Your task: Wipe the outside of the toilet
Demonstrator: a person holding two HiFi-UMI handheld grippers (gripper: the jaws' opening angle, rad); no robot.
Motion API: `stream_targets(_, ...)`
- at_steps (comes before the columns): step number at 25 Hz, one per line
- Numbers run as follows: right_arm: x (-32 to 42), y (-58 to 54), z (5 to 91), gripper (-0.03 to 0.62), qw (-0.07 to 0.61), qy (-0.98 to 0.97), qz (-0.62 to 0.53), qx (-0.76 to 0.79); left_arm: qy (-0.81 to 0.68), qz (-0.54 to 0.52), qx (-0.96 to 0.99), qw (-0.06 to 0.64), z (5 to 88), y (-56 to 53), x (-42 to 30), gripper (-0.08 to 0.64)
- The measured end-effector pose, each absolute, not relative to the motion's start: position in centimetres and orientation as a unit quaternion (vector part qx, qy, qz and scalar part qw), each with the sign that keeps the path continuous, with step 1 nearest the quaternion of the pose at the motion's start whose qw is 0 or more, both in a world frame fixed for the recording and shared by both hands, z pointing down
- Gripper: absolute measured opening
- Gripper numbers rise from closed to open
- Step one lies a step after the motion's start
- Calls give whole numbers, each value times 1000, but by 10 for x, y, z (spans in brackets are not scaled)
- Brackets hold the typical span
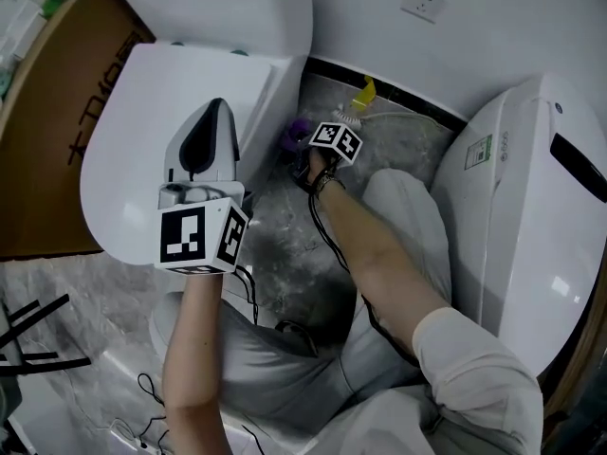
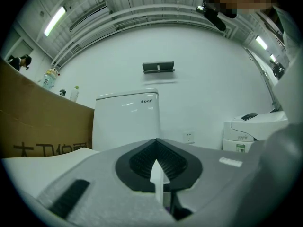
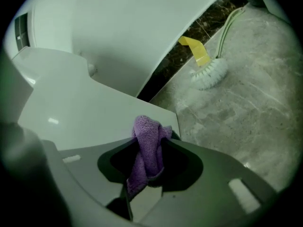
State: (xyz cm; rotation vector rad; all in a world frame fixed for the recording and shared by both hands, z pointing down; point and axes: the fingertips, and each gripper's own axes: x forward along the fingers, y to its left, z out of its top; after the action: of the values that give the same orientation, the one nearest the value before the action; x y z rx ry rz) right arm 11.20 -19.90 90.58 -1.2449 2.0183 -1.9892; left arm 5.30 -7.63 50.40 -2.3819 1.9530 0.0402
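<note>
Jaws of the right gripper (image 3: 150, 143) stand about half apart, pinched on a bunched purple cloth (image 3: 146, 145) whose tuft pokes out past the tips. The tuft sits just beside the white side of the toilet (image 3: 99, 112), at centre left of the right gripper view, low near the marble floor (image 3: 246, 117).

To wipe well, I judge the tuft should be pressed flat on the porcelain and drawn in long overlapping strokes. Little cloth shows past the hard tips, so scraping the glaze is a risk.

The left gripper (image 1: 216, 121), closed with nothing in it, hovers over the toilet lid at centre left of the head view. A toilet brush (image 3: 208, 72) lies by the wall at upper right, well apart from the cloth.

Whether the cloth touches the porcelain I cannot tell. In the head view the marker cube and forearm cover that spot, and the lid hides the toilet's base.
</note>
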Motion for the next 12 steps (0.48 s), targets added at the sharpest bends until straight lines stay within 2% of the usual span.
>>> stream_targets(6,97,-191,904,143,44,637,-668,-383,636,9,-771,32,504,-78,47,5)
stream_targets(12,98,-191,862,141,52,662,-655,-360,638,13,-769,39,497,-93,43,5)
